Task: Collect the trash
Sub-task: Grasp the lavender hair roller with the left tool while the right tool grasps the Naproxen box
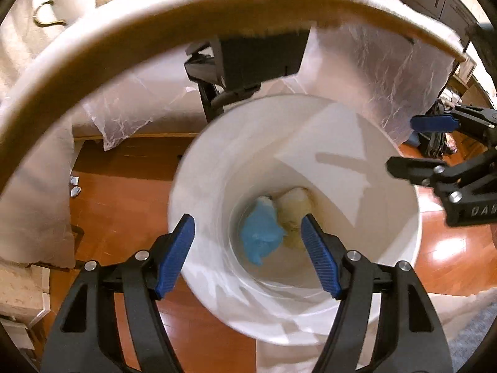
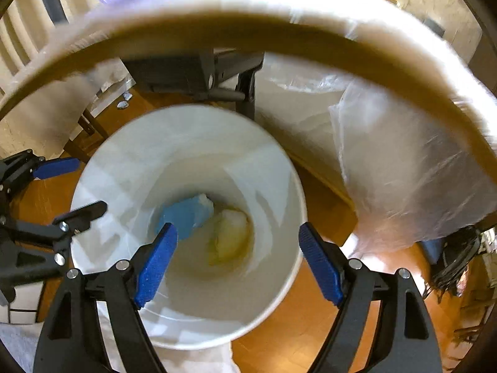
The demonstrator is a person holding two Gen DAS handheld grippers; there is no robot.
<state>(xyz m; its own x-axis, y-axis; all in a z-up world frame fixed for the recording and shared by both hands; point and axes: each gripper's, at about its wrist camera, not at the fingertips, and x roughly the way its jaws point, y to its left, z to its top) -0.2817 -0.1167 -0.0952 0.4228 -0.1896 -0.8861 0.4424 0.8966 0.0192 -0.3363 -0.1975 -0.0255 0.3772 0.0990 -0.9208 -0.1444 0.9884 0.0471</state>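
Both grippers hang over the white bin (image 1: 310,307), which stands on the wood floor (image 1: 124,205) below the round table's edge (image 1: 155,43). The left gripper (image 1: 248,258) has its jaws apart and empty, straddling the bin's 8 o'clock rim. The right gripper (image 2: 237,261) is likewise spread and empty, straddling the rim at 4 o'clock. The blue wad (image 1: 261,233) and yellowish wad (image 2: 230,236) lie at the bin's bottom, straight below both tools. Neither hand looks nearer.
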